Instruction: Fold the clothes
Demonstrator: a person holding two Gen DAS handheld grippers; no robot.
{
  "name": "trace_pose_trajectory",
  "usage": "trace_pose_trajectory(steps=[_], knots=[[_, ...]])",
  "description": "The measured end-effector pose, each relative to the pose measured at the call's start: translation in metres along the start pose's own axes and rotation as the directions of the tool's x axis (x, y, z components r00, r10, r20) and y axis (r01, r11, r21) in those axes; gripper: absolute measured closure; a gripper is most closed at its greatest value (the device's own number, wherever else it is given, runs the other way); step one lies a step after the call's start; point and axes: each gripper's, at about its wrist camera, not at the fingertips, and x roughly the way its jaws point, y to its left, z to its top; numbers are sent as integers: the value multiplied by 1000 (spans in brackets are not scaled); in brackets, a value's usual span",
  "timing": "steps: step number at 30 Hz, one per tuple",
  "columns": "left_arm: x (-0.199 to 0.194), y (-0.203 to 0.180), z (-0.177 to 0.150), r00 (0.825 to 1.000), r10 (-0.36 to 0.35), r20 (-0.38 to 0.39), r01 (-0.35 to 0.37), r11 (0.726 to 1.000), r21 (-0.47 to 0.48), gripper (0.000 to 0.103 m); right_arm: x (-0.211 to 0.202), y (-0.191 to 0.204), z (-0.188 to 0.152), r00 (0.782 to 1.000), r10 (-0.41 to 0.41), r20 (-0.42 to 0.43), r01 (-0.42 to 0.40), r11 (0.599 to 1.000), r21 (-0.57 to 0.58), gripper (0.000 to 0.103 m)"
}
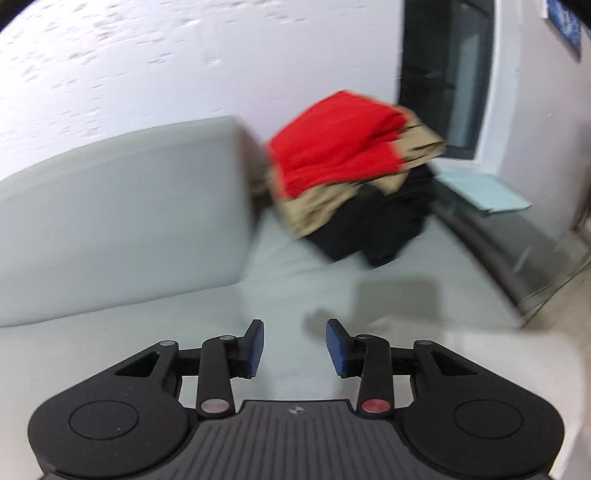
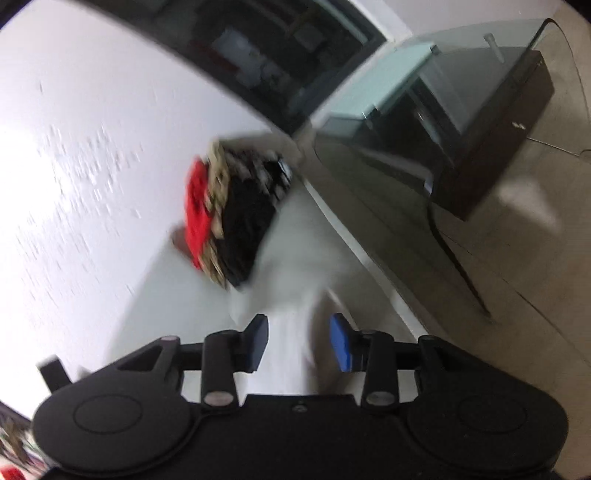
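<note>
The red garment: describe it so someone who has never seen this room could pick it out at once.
Find the pale grey sofa against the white wall; at its far end, beside the glass table, sits a pile of clothes. The red garment lies on top of that pile. Below it are tan and black pieces, so it is the only bright red one.

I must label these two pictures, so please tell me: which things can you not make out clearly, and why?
- Pile of clothes: blurred in both wrist views; how many garments, or whether folded, cannot be told.
- White cloth between the open right gripper fingers, right view: smeared; contact unclear.
- Blue sign, left view: cut by the edge, unreadable.
- Glass table: partly cut off.
- Left gripper: open, empty.
</note>
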Motion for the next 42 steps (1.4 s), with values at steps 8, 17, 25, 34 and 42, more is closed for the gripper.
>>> trace_pose_trajectory(steps=[8, 17, 25, 34, 42], knots=[[-10, 53, -94, 952, -266, -149, 216, 933, -286, 54, -11, -19, -70, 993, 68, -95, -63, 996, 56, 55], [-35, 17, -91, 956, -288, -48, 278, 949, -150, 52, -11, 4, -37, 994, 41, 103, -40, 999, -12, 56], [-66, 14, -107, 955, -294, 27, 296, 951, -88, 48, 31, 16, -51, 998, -24, -65, 18, 996, -87, 55], [-154, 40, -122, 919, -339, 201, 353, 935, -38, 49, 5, 37, -141, 990, -2, -140, -58, 903, -425, 51], [-180, 50, -151, 943, -294, 154, 309, 947, -85, 49, 51, 70, -154, 999, -4, 32, 18, 886, -464, 95]])
